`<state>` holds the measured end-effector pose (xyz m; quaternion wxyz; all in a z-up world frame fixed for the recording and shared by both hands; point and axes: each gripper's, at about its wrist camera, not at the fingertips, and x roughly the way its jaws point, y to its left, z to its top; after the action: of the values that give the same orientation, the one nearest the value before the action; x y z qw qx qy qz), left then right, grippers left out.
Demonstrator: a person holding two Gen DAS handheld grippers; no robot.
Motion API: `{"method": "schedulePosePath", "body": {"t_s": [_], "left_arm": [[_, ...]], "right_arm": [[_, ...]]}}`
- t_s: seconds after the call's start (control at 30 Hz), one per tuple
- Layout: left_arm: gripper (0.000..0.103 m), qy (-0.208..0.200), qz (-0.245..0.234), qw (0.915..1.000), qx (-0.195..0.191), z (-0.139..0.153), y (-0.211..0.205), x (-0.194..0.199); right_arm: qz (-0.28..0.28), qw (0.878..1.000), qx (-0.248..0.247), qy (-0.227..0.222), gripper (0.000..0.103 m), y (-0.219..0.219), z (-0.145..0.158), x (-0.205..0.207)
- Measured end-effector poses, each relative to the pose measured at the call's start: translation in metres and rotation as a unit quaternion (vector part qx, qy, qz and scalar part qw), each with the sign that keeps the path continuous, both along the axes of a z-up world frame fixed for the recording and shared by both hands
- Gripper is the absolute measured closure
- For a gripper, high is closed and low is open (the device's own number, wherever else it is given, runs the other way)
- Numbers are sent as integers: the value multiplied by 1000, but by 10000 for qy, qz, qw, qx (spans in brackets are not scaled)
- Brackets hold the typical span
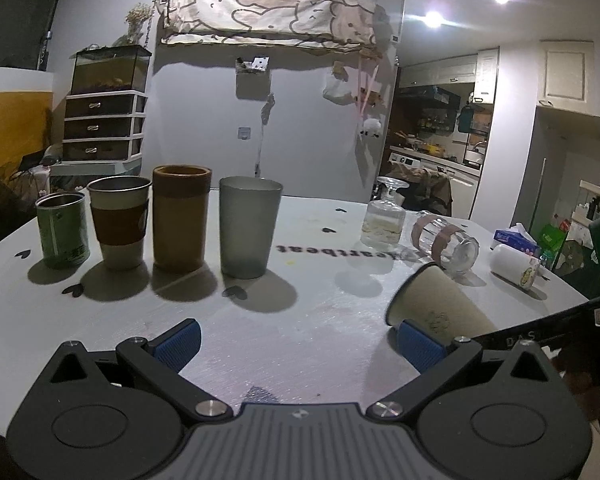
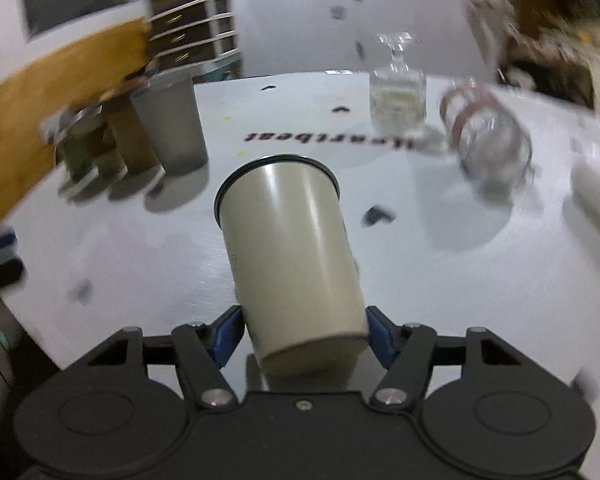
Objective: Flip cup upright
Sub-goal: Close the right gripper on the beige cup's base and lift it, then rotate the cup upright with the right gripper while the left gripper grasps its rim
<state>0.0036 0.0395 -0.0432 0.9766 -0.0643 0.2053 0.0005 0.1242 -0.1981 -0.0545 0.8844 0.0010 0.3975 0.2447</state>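
My right gripper [image 2: 302, 332] is shut on a cream cup with a dark rim [image 2: 292, 256], gripping it near its base; the mouth points away from me and the cup is tilted above the white table [image 2: 420, 280]. The same cup [image 1: 440, 304] shows in the left wrist view, tilted with its mouth to the left, just past my right fingertip. My left gripper [image 1: 300, 344] is open and empty, low over the table's near side. A clear glass with brown bands [image 1: 446, 242] lies on its side; it also shows in the right wrist view [image 2: 488, 140].
Four upright cups stand in a row at the left: green can [image 1: 62, 232], sleeved cup [image 1: 120, 222], brown cup [image 1: 182, 216], grey tumbler [image 1: 248, 226]. An upside-down stemmed glass [image 1: 384, 220] stands mid-back. A white bottle [image 1: 514, 266] lies at the right beside a tissue pack [image 1: 514, 238].
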Motion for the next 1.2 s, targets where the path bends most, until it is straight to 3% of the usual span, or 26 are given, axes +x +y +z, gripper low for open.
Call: {"method": "schedulePosePath", "body": {"t_s": [0.37, 0.5, 0.7, 0.83, 0.9, 1.2], "left_arm": [[0, 46, 182, 9994, -296, 10, 35, 2], [0, 103, 204, 9985, -503, 16, 44, 9], [1, 370, 219, 9951, -895, 11, 52, 22], [2, 671, 119, 9855, -1555, 2, 61, 33], [4, 737, 36, 9809, -1798, 0, 62, 37], [10, 1246, -169, 9528, -2763, -10, 47, 78]], "right_arm": [[-619, 9857, 1233, 971, 38, 64, -4, -30], [-570, 9892, 1163, 679, 37, 84, -5, -40], [-303, 9927, 1051, 500, 35, 79, 0, -50], [-173, 9940, 1053, 242, 37, 72, 9, -58], [-117, 9938, 1099, 152, 48, 70, 11, -60], [-114, 9907, 1352, 75, 48, 64, 3, -59]]}}
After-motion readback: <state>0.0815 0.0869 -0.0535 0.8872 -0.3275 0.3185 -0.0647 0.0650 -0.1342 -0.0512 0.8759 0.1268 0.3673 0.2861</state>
